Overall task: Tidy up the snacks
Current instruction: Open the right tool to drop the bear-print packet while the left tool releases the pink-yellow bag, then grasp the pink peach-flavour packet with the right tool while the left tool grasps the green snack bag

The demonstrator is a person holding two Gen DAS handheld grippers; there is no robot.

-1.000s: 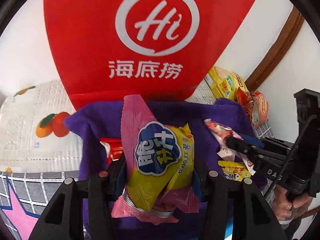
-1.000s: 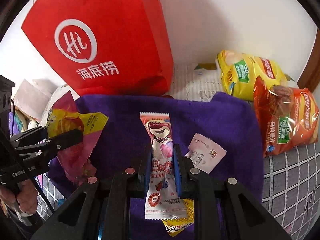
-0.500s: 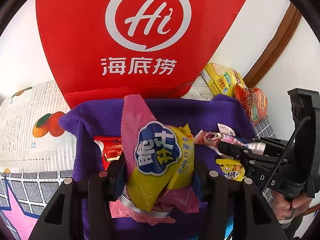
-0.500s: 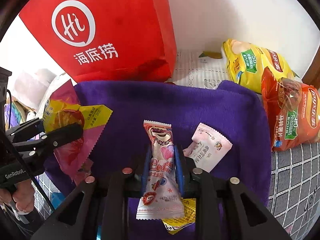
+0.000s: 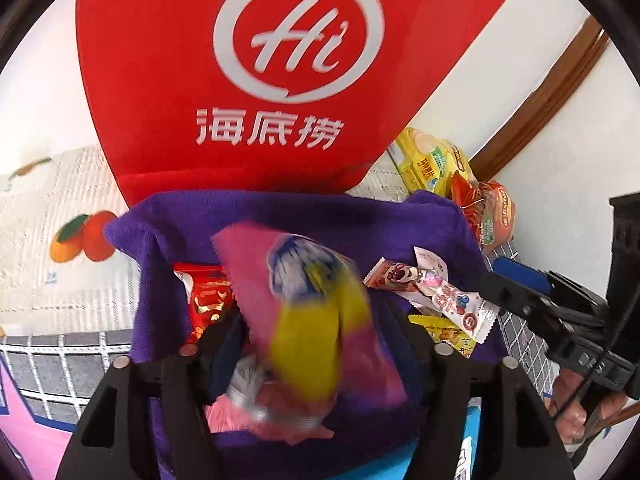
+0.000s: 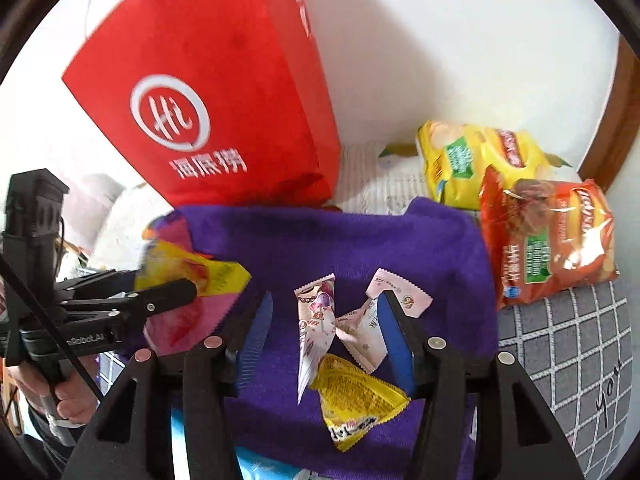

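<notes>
A purple towel (image 5: 312,220) (image 6: 320,240) lies in front of a red paper bag (image 5: 256,80) (image 6: 224,100). My left gripper (image 5: 316,340) is open; the pink and yellow chip packet (image 5: 312,320) (image 6: 188,280) sits blurred between its jaws, free of them. My right gripper (image 6: 326,336) is open; the pink Lotso candy packet (image 6: 316,328) (image 5: 436,296) lies loose between its fingers on the towel. A pale pink sachet (image 6: 384,316), a yellow packet (image 6: 356,400) and a red packet (image 5: 208,300) also lie on the towel.
A yellow chip bag (image 6: 476,160) and an orange chip bag (image 6: 548,240) lie right of the towel near a wooden frame (image 5: 540,92). The white wall stands behind. A grid-patterned cover (image 6: 568,352) and a fruit-print cloth (image 5: 60,240) surround the towel.
Both grippers have opened. The right let go of the Lotso packet, which now lies on the towel. The left released the chip packet, which is dropping and blurred.
</notes>
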